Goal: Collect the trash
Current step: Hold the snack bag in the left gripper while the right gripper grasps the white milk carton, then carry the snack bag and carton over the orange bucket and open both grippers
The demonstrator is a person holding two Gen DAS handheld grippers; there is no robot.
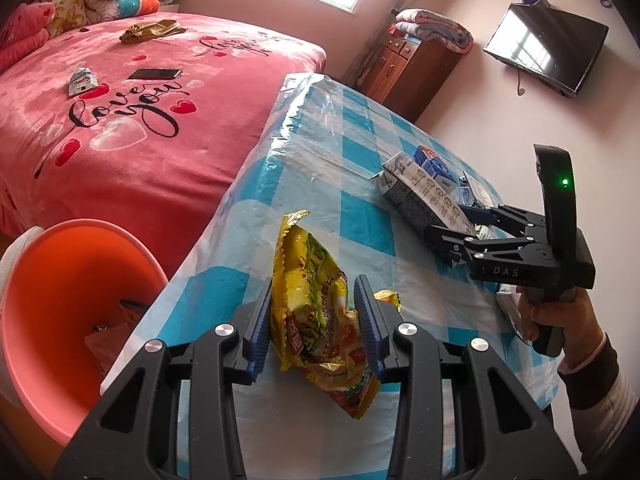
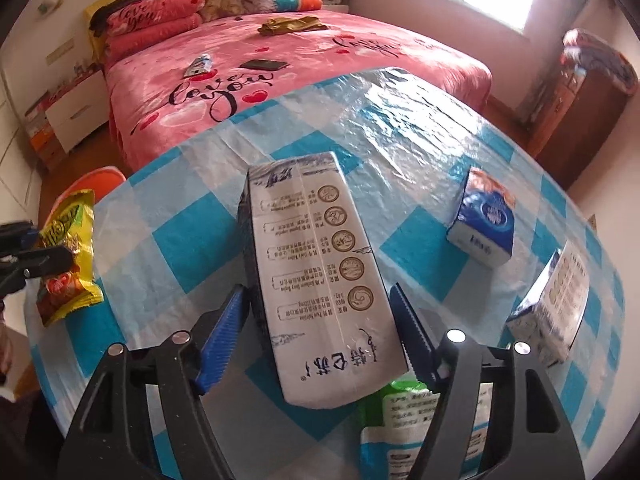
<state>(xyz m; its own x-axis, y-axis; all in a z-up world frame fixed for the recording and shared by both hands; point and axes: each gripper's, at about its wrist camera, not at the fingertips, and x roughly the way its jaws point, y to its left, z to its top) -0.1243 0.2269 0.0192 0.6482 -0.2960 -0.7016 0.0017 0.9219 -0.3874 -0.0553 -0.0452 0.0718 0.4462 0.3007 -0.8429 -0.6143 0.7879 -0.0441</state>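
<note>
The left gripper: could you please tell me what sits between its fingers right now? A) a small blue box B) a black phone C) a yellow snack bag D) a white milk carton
C: in the left wrist view the left gripper has its blue fingers pressed against both sides of the yellow snack bag, beside the orange bin.

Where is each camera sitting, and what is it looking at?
Left wrist: rides the left gripper, looking across the checked table toward the bed and orange bin; its fingers clamp a yellow snack bag; the right gripper and hand show.
Right wrist: rides the right gripper, facing the bed; its fingers straddle a milk carton.
Shared: bag, carton, table.
</note>
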